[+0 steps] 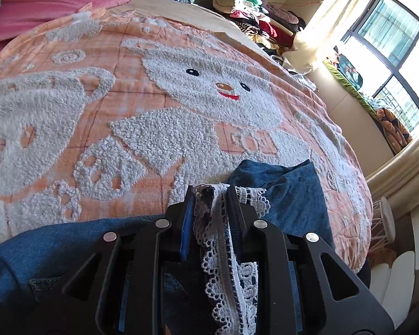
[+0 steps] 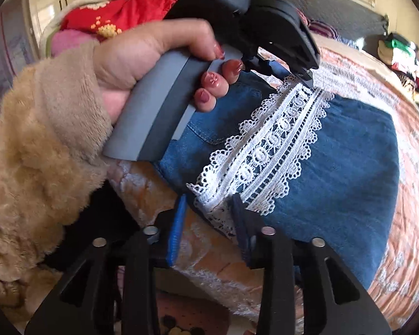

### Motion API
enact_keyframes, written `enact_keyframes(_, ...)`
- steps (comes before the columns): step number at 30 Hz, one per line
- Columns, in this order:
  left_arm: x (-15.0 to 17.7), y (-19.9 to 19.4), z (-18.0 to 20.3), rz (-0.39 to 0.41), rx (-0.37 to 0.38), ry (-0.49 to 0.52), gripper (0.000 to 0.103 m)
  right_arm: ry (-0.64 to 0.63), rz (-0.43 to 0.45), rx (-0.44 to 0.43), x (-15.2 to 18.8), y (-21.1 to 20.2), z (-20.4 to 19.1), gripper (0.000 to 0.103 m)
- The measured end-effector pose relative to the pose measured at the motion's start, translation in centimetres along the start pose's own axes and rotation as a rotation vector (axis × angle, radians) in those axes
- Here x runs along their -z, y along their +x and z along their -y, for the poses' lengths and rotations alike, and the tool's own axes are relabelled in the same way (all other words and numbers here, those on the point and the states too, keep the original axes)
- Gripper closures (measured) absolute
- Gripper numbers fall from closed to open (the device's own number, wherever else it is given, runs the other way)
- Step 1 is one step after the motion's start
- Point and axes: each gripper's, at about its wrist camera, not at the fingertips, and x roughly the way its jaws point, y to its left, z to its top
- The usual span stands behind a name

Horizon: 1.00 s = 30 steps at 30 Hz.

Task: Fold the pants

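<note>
The blue denim pants with a white lace strip (image 2: 268, 150) lie on the orange bed quilt with a fluffy white bear (image 1: 209, 89), their waist hidden. The left tool (image 1: 211, 192) is clenched on the lace. At six o'clock in the right wrist view, the right tool (image 2: 209, 209) straddles the lace end, its fingers still apart from it.

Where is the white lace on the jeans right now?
In the right wrist view, the white lace strip runs diagonally across the blue jeans on the bed, from the left gripper to the right gripper.
</note>
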Motion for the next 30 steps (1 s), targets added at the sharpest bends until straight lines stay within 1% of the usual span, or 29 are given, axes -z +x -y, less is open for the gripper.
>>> enact_keyframes(1,0.1,0.0,-0.1,0.003,0.002,-0.001,0.087,0.028,0.011,-0.025,0.1,-0.6,0.5,0.062)
enact_keyframes(3,0.1,-0.3,-0.3,0.015,0.014,-0.007,0.087,0.084,0.038,-0.060,0.2,-2.0,1.7,0.061)
enact_keyframes(5,0.2,-0.7,-0.3,0.028,0.025,-0.008,0.087,0.135,0.069,-0.065,0.6,-3.5,2.9,0.059)
enact_keyframes(7,0.3,-1.4,-0.1,0.043,0.027,-0.006,0.086,0.184,0.089,-0.033,1.1,-4.9,4.3,0.054)
enact_keyframes(9,0.3,-2.3,0.2,0.065,0.023,0.001,0.086,0.221,0.100,0.021,1.8,-6.2,5.3,0.054)
enact_keyframes(11,0.5,-3.3,0.6,0.082,0.012,0.018,0.083,0.261,0.108,0.063,2.7,-7.0,6.6,0.054)
enact_keyframes(13,1.1,-4.4,1.3,0.092,0.011,0.041,0.075,0.293,0.114,0.094,3.2,-7.2,8.1,0.054)
enact_keyframes(15,2.0,-5.2,2.1,0.094,-0.005,0.076,0.073,0.311,0.116,0.105,3.4,-7.2,9.1,0.054)
enact_keyframes(18,3.8,-6.3,3.6,0.090,-0.020,0.133,0.072,0.319,0.106,0.108,3.7,-6.8,9.5,0.054)
enact_keyframes(22,6.5,-7.0,5.2,0.066,-0.017,0.175,0.072,0.328,0.078,0.098,4.6,-5.9,9.5,0.053)
enact_keyframes(23,7.2,-7.0,5.6,0.060,-0.040,0.193,0.072,0.331,0.067,0.092,4.6,-5.7,9.5,0.050)
enact_keyframes(24,7.9,-6.9,5.9,0.049,-0.058,0.214,0.072,0.334,0.056,0.089,4.7,-5.5,9.5,0.050)
enact_keyframes(26,9.1,-6.5,6.5,0.027,-0.087,0.245,0.072,0.340,0.042,0.092,5.2,-5.3,9.5,0.049)
enact_keyframes(28,10.3,-6.3,6.9,0.003,-0.098,0.275,0.072,0.345,0.024,0.096,5.5,-5.1,9.7,0.049)
enact_keyframes(30,11.5,-5.7,7.1,-0.019,-0.137,0.304,0.072,0.358,0.014,0.099,6.1,-5.1,10.0,0.049)
